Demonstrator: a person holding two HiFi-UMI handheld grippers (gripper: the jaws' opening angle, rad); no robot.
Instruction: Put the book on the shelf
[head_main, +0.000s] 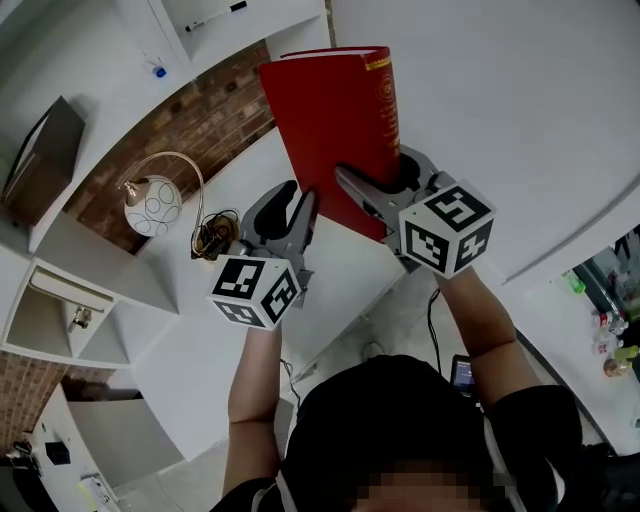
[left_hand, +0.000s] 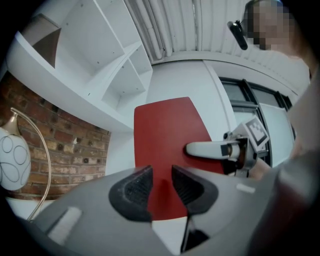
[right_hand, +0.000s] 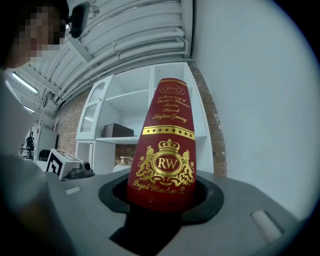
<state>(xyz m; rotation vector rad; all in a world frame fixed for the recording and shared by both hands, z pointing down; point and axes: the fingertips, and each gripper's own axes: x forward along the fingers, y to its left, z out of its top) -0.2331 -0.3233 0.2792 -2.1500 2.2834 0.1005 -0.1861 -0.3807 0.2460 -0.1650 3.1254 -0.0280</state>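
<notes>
A red book (head_main: 335, 120) with gold print on its spine (right_hand: 167, 150) is held up in the air, standing on end. My right gripper (head_main: 388, 195) is shut on its lower end, one finger (left_hand: 205, 149) lying across the cover and the spine rising between the jaws. My left gripper (head_main: 300, 215) is at the book's lower left corner, open, with a narrow gap between the pads (left_hand: 135, 187); through the gap only the red cover (left_hand: 167, 135) shows. The white shelf unit (head_main: 100, 270) stands to the left, and ahead beyond the book in the right gripper view (right_hand: 130, 115).
A white globe lamp (head_main: 152, 205) with a brass arc stands on the white counter by a brick wall (head_main: 215, 110). A dark box (right_hand: 117, 130) sits on one shelf. A plain white wall (head_main: 500, 100) is at the right. The person's arms reach up from below.
</notes>
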